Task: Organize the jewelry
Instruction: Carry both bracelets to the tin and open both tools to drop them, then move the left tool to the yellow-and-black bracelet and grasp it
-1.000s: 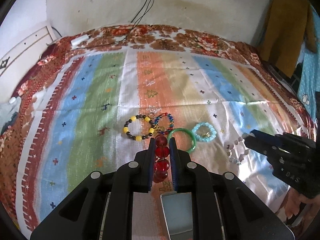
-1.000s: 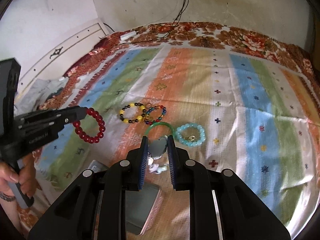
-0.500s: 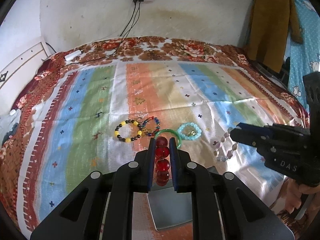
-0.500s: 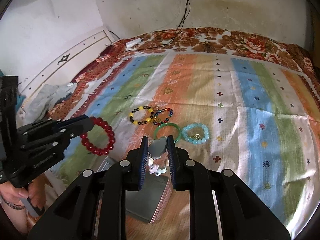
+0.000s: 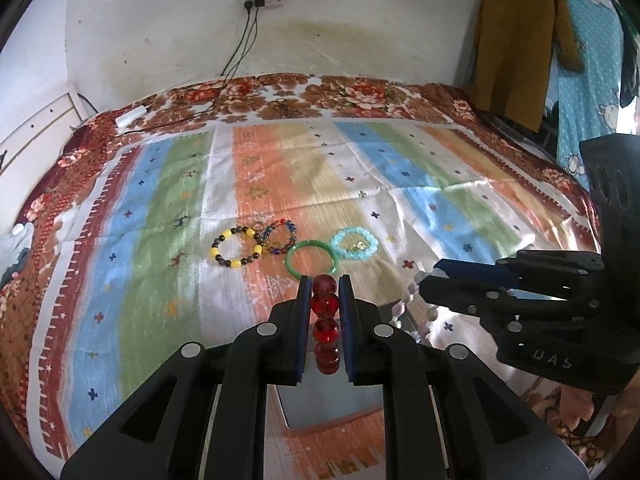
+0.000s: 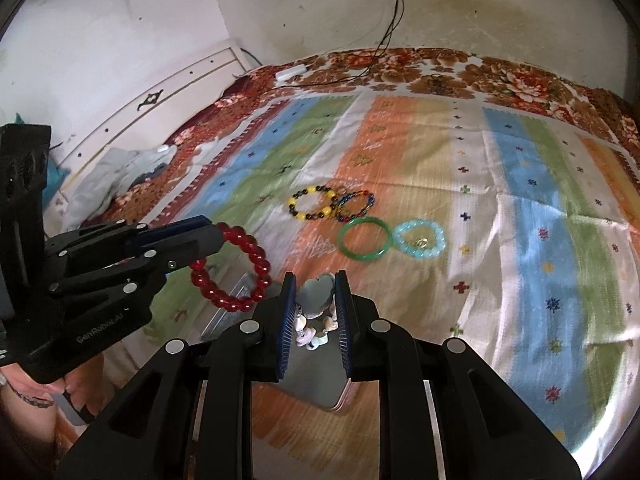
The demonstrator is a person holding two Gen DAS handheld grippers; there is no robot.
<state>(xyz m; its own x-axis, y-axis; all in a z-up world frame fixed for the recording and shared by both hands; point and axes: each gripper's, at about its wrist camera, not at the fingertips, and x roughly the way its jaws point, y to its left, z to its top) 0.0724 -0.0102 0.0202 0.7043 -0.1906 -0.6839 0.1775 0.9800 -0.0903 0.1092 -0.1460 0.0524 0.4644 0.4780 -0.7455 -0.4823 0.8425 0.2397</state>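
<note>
left gripper (image 5: 324,282) clamps a glossy red bead bracelet (image 6: 236,268) above a flat metal tin (image 6: 320,388); right gripper (image 6: 315,280) pinches a pale shell-and-stone bracelet (image 6: 318,300) — four more rings lie on the striped woven cloth (image 6: 520,240).

A striped bedspread (image 5: 168,264) in blue, green, orange and white bands is spread over a bed, and it is bordered at the far side by a brown floral blanket (image 5: 344,96). A power strip (image 5: 264,0) is fixed to the stained white wall (image 5: 360,20), and black cables (image 5: 236,56) are led from it down to a white adapter (image 5: 130,117) on the blanket. A mustard garment (image 5: 516,40) is hung at the right, beside a blue patterned cloth (image 5: 588,80). A white headboard (image 6: 168,100) is seen at the left, with crumpled grey fabric (image 6: 108,184) below it.
</note>
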